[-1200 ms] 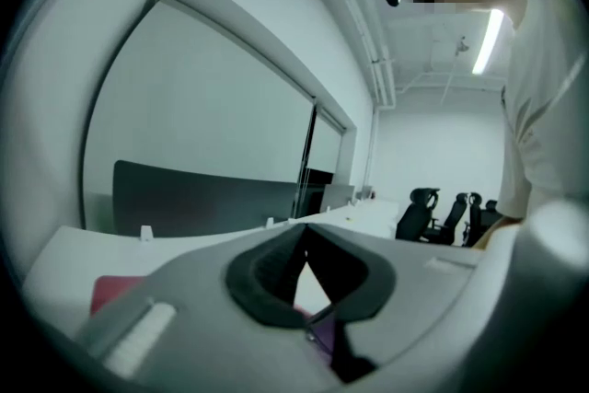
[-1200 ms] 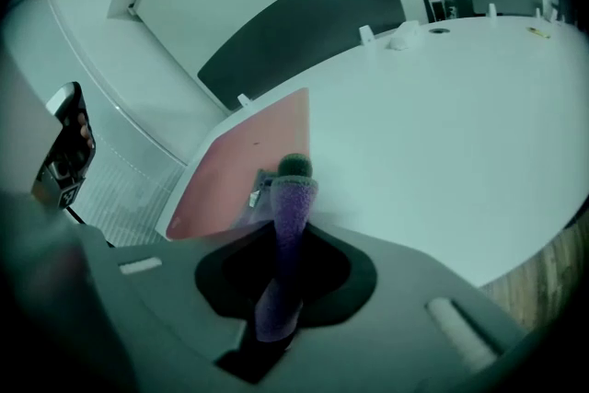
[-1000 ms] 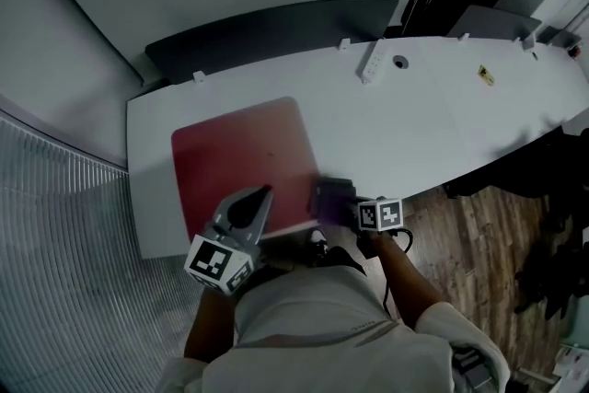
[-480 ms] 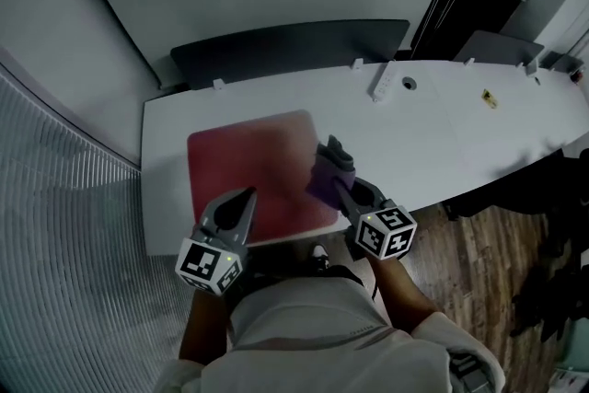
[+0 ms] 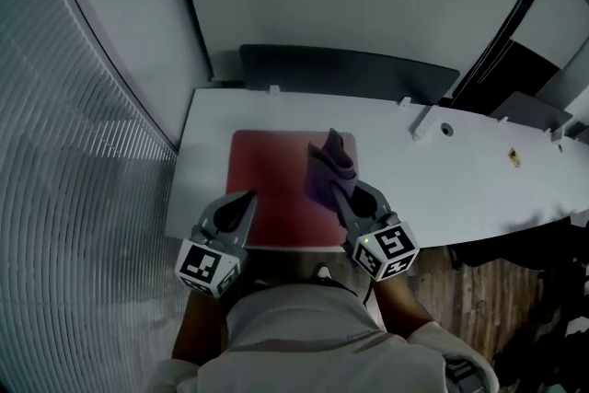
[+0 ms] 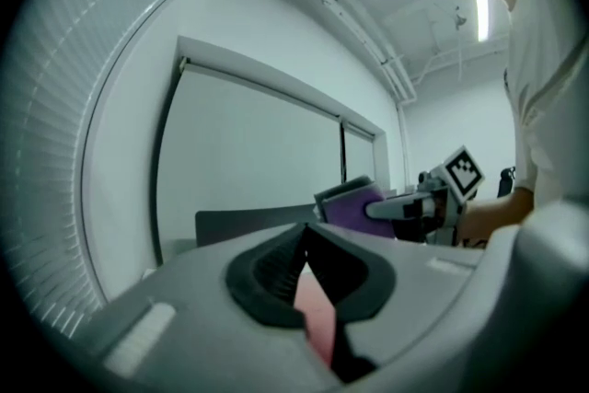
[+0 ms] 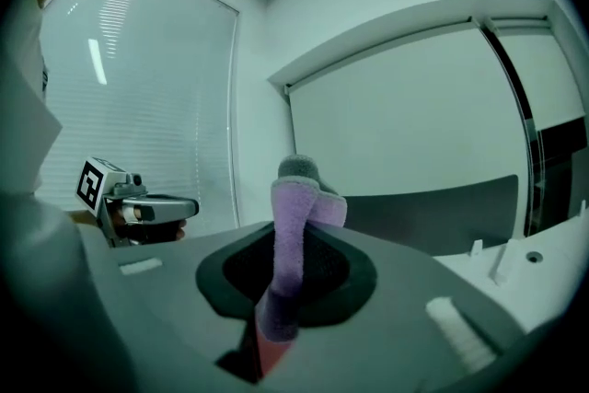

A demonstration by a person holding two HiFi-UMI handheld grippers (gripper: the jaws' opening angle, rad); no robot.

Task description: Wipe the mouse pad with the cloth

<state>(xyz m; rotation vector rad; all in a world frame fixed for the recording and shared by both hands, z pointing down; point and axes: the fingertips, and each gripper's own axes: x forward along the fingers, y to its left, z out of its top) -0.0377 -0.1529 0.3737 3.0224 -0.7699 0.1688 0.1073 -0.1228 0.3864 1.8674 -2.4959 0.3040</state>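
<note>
1. The right gripper [image 5: 342, 190] pinches the purple cloth [image 5: 328, 163] tight, over the 3 o'clock side of the red mouse pad [image 5: 271, 189].
2. The left gripper [image 5: 245, 200] is closed and empty, at the pad's 7 o'clock corner.

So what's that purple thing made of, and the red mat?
The purple cloth looks like soft, fuzzy fabric, maybe microfibre: its surface is nappy and it folds limply where the right gripper's jaws pinch it. The red mouse pad looks thin and matte, lying flat on the white table; probably fabric-topped rubber, though that's a guess.
</note>
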